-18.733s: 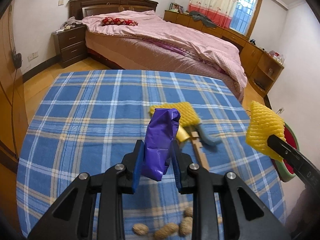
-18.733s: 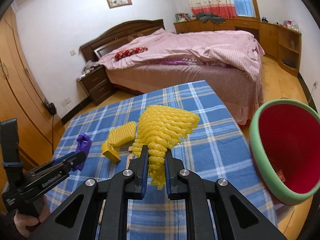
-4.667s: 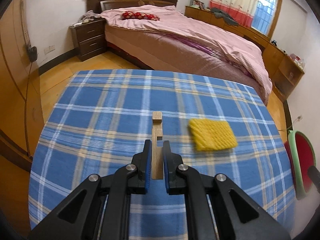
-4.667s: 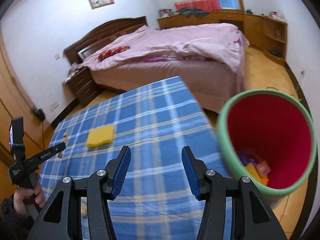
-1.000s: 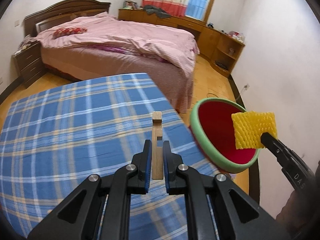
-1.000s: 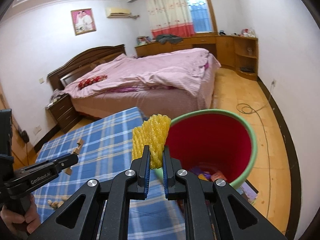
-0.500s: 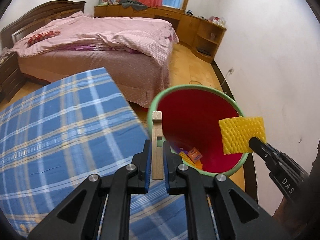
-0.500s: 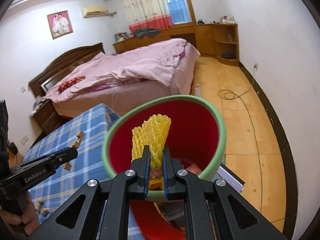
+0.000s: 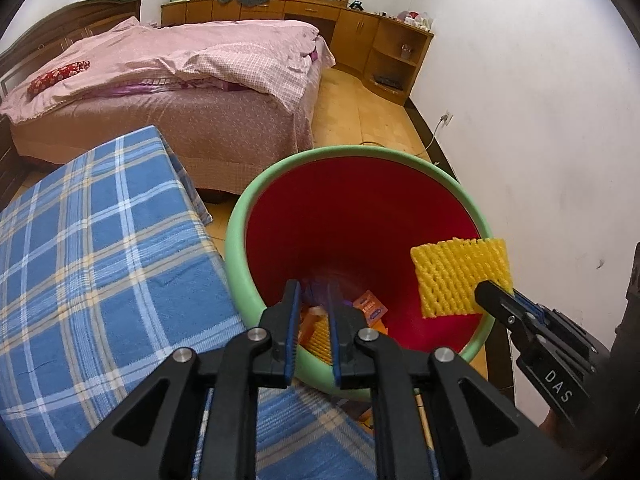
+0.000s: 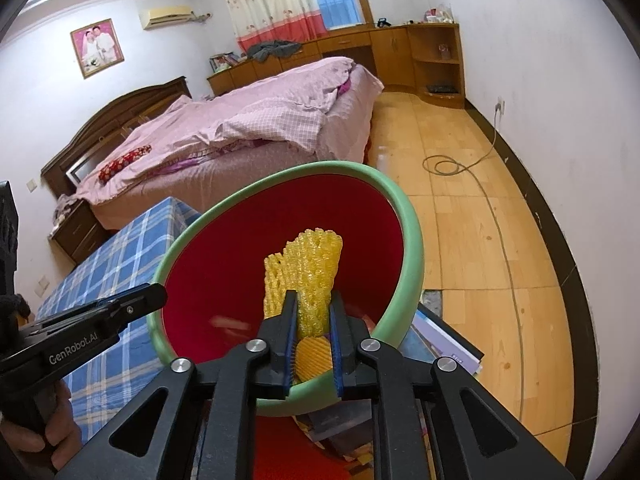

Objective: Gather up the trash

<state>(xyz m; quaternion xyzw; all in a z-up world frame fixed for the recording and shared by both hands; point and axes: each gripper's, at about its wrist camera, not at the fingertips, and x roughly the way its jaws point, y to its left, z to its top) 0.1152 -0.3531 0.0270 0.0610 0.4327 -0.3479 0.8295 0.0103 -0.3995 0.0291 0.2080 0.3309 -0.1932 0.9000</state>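
Note:
A red bin with a green rim (image 9: 280,168) (image 10: 412,236) stands beside the plaid table and holds several scraps. My left gripper (image 9: 313,312) is over its near edge, slightly open and empty; no wooden stick is between its fingers. My right gripper (image 10: 313,320) is shut on a yellow foam net (image 10: 310,268) and holds it over the bin mouth. The net also shows in the left wrist view (image 9: 460,276) at the bin's right rim. A pale blur (image 10: 228,322) shows inside the bin.
The blue plaid table (image 9: 100,260) lies left of the bin. A pink bed (image 9: 180,68) stands behind. A white wall (image 9: 540,120) is close on the right. Books (image 10: 444,340) lie on the wood floor by the bin, and a cable (image 10: 500,220) runs along it.
My left gripper has opened a little and the wooden stick has left it, over the bin. Both grippers have moved closer over the bin. The right still holds the foam net.

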